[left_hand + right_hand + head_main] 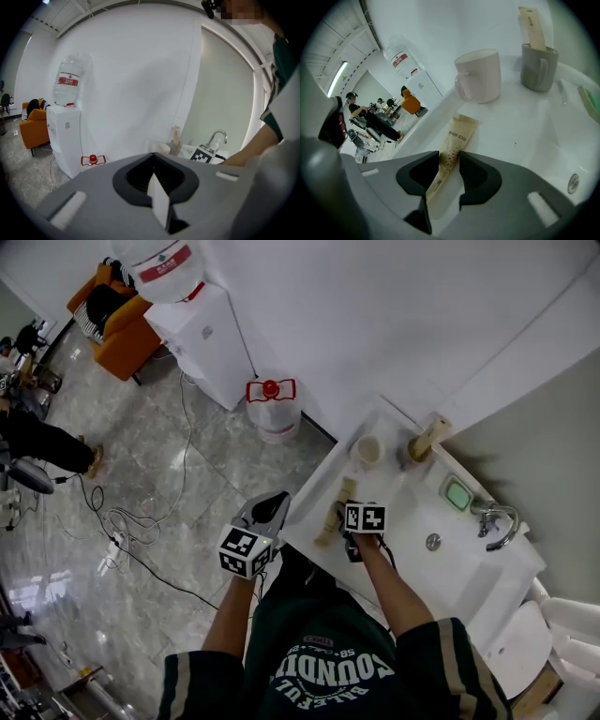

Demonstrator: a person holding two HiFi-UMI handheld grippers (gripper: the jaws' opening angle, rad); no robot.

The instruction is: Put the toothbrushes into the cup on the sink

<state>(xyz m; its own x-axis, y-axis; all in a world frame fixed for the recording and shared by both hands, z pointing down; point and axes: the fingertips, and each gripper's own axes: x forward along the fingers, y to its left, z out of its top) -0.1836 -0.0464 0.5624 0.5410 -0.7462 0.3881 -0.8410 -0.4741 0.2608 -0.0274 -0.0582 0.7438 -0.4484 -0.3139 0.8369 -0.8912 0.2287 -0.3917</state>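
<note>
Toothbrush packet lies flat on the white sink ledge, near a cream cup. Beside that cup, a grey cup holds a second packet upright. The right gripper straddles the flat one, jaws spread, not pinching; the left gripper hangs beside the sink's edge, jaws pressed together, empty.

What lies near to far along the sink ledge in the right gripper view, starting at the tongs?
Wrapped toothbrush → pale mug → grey cup, with a second wrapped toothbrush standing in it.
</note>
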